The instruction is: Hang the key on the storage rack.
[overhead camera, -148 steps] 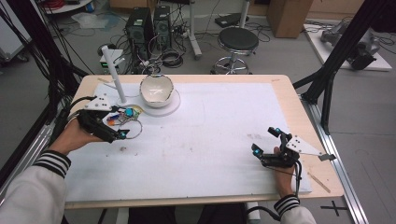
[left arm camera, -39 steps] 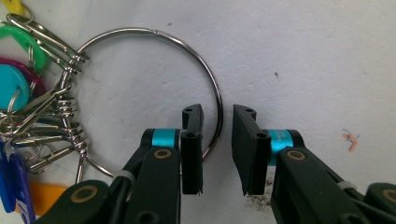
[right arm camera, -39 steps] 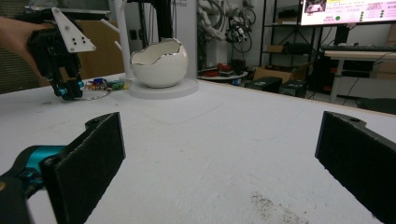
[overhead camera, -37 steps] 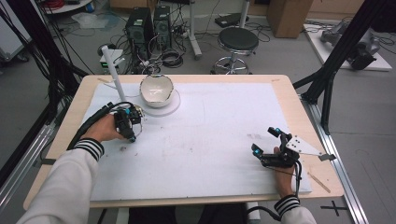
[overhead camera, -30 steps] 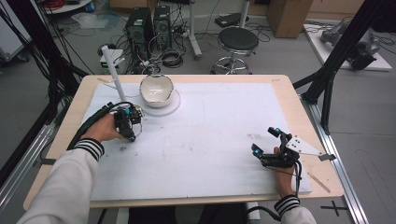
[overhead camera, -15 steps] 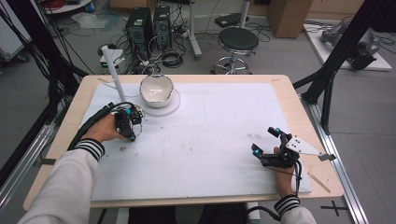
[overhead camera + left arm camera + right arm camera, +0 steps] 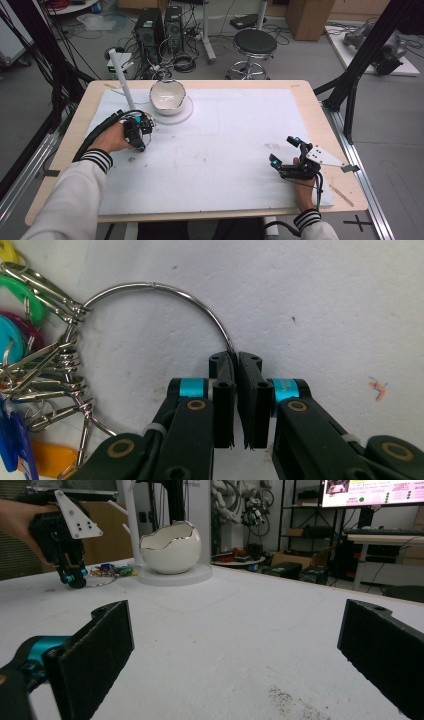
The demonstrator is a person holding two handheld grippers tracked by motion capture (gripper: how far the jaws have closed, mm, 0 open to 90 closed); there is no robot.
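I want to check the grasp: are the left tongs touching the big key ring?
Touching. In the left gripper view the left tongs are pinched shut on the key ring wire.

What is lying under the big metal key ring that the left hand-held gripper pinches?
Under the key ring is the white table cover, bare inside the loop. The left hand-held gripper covers the sheet below its jaws; the coloured key tags hide some.
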